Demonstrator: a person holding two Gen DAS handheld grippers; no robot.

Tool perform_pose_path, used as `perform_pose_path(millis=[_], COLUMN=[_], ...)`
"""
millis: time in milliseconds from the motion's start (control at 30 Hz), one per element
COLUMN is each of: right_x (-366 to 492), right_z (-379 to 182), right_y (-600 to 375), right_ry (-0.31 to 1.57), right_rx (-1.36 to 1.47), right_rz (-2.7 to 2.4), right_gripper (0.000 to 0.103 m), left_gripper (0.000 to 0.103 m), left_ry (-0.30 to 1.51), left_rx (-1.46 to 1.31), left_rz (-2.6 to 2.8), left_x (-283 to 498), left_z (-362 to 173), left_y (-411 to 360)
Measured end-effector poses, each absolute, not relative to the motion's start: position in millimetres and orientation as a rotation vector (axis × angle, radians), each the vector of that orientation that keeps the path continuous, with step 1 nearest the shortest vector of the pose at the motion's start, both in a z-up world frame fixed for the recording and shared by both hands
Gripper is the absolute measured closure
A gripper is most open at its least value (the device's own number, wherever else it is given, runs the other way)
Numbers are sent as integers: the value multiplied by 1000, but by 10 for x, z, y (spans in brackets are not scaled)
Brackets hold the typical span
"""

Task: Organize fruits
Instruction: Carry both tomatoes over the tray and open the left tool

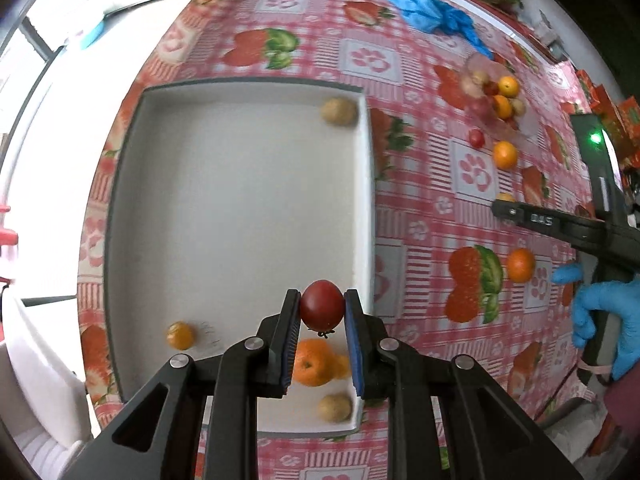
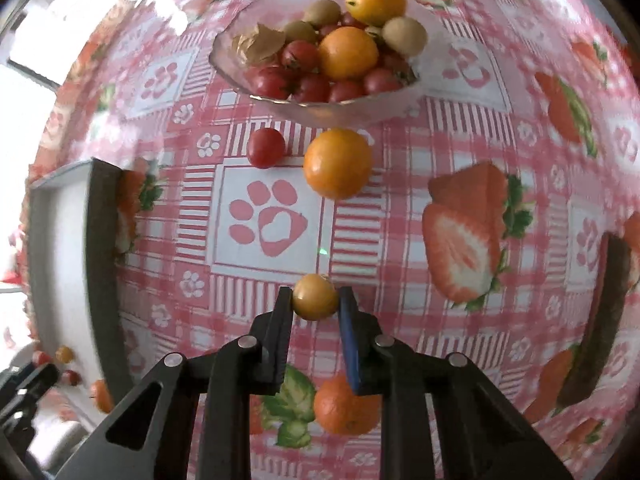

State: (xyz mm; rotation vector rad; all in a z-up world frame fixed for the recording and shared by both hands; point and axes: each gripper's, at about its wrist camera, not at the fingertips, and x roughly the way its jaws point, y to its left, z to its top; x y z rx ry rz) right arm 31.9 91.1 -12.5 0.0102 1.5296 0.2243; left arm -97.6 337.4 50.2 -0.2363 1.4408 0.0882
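My left gripper [image 1: 322, 310] points down over the white tray [image 1: 240, 208], shut on a red tomato [image 1: 322, 302]. On the tray floor lie an orange [image 1: 312, 362], a small yellow fruit [image 1: 181, 335] and two brown fruits [image 1: 339, 111]. My right gripper [image 2: 315, 300] is shut on a small yellow-orange fruit [image 2: 315, 294] above the strawberry-print tablecloth [image 2: 272, 224]. A glass bowl [image 2: 320, 110] beyond it holds tomatoes, oranges and brown fruits. A loose tomato [image 2: 266, 147] and an orange [image 2: 338, 163] lie just before the bowl. Another orange [image 2: 346, 404] lies under the gripper.
A crumpled blue plastic bag [image 1: 436, 12] lies behind the bowl. A hand in a blue glove [image 1: 608, 320] holds the right gripper at the right edge of the left wrist view. A dark tray edge [image 2: 600, 320] shows at far right. The table ends left of the tray.
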Motion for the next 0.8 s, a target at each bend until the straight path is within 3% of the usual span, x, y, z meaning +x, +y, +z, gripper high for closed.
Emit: perform_pose_path(millis=[800], right_x=[-897], right_z=[308], right_y=[1152], right_ry=[1584], right_rx=[110], right_rz=[318], right_gripper=[78], left_gripper=[80], left_ry=[1484], left_rx=[-243], left_rz=[167], left_x=[-1669], left_z=[432], left_y=[3879])
